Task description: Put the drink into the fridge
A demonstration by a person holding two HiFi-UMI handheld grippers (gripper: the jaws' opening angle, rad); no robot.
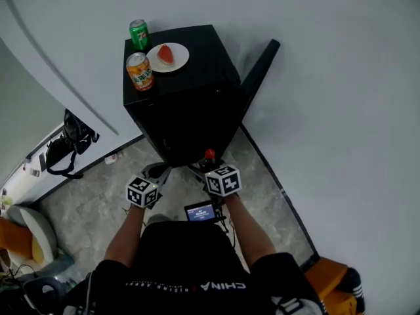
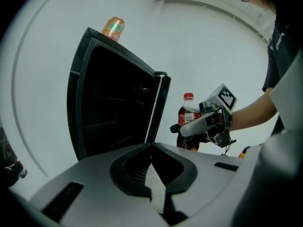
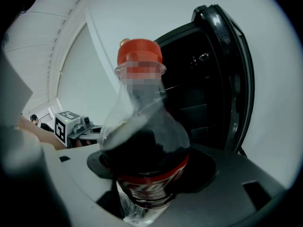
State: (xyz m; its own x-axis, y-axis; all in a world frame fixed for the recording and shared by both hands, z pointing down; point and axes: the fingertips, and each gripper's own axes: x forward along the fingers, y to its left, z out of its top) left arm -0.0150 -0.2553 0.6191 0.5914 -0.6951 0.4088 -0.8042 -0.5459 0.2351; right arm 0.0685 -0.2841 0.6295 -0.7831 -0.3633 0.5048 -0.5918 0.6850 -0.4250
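Observation:
A cola bottle (image 3: 144, 150) with a red cap (image 1: 209, 154) stands upright in my right gripper (image 3: 151, 178), whose jaws are shut round its lower body. In the head view, that right gripper (image 1: 207, 164) hovers low in front of the black mini fridge (image 1: 184, 104). The fridge door (image 1: 259, 71) is swung open to the right, and dark shelves (image 3: 199, 103) show inside. My left gripper (image 2: 151, 171) is shut and holds nothing; it sits just left of the right one (image 1: 156, 172). From it I see the bottle (image 2: 188, 112) beside the door's edge (image 2: 158, 108).
On the fridge top stand a green can (image 1: 139, 34), an orange can (image 1: 140, 71) and a white plate (image 1: 180, 61) with a watermelon slice. A black bag (image 1: 69, 146) lies on the white ledge at left. An orange object (image 1: 328, 274) sits at lower right.

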